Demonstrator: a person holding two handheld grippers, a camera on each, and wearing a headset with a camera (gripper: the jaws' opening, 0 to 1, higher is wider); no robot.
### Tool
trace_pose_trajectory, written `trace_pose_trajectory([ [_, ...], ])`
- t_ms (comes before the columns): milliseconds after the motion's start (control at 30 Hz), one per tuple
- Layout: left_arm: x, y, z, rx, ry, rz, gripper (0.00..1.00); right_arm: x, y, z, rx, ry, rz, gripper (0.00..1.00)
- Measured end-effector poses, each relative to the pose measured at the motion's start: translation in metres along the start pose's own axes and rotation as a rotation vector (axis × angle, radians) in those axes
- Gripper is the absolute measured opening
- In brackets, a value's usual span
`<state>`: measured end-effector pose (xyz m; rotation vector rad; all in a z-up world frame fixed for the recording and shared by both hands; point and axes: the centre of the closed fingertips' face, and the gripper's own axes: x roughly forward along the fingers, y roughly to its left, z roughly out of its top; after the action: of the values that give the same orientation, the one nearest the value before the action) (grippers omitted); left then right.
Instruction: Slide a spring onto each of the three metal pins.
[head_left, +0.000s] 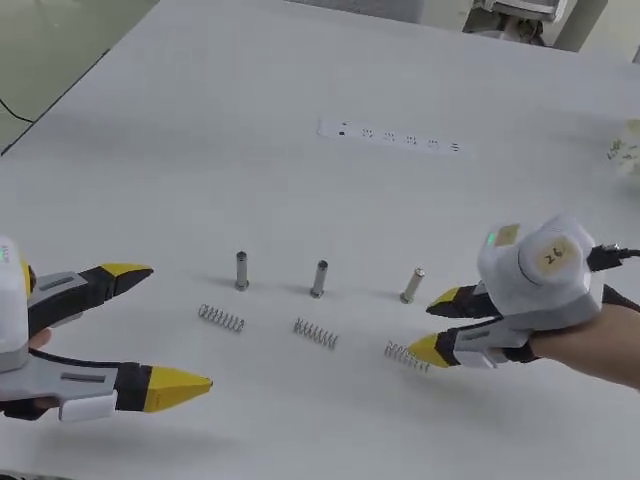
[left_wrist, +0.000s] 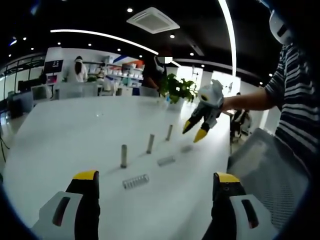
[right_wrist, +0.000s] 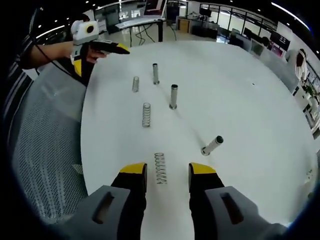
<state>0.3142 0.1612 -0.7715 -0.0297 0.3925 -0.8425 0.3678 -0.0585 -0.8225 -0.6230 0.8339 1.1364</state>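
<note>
Nothing is fitted yet: the springs (head_left: 315, 333) lie on the tabletop (head_left: 300, 180) in front of bare pins (head_left: 319, 278). The right tool (head_left: 435, 323), released, frames the nearest of them; the left tool (head_left: 180, 326) hangs released and empty.

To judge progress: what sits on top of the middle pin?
Nothing; the middle pin stands bare, its top in plain view. A spring lies on the table before it.

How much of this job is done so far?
Nothing done yet: the three pins stand bare, and the three springs lie on the table. In hand: the right gripper has open jaws straddling the nearest spring, not gripping it. The left gripper hovers open. All three springs remain.
</note>
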Motion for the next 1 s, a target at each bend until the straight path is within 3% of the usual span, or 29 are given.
trace_pose_trajectory([
  [267,-0.002,-0.001,-0.002,-0.002,0.006,0.002,0.91,0.005,0.007,-0.009,-0.131,0.062,0.037,0.23],
  [667,-0.004,-0.003,-0.004,-0.010,0.014,-0.001,0.90,0.022,0.016,-0.028,-0.187,0.123,0.059,0.18],
  [1000,-0.002,-0.006,-0.005,-0.006,0.015,-0.007,0.91,0.022,0.014,-0.030,-0.196,0.127,0.051,0.15],
])
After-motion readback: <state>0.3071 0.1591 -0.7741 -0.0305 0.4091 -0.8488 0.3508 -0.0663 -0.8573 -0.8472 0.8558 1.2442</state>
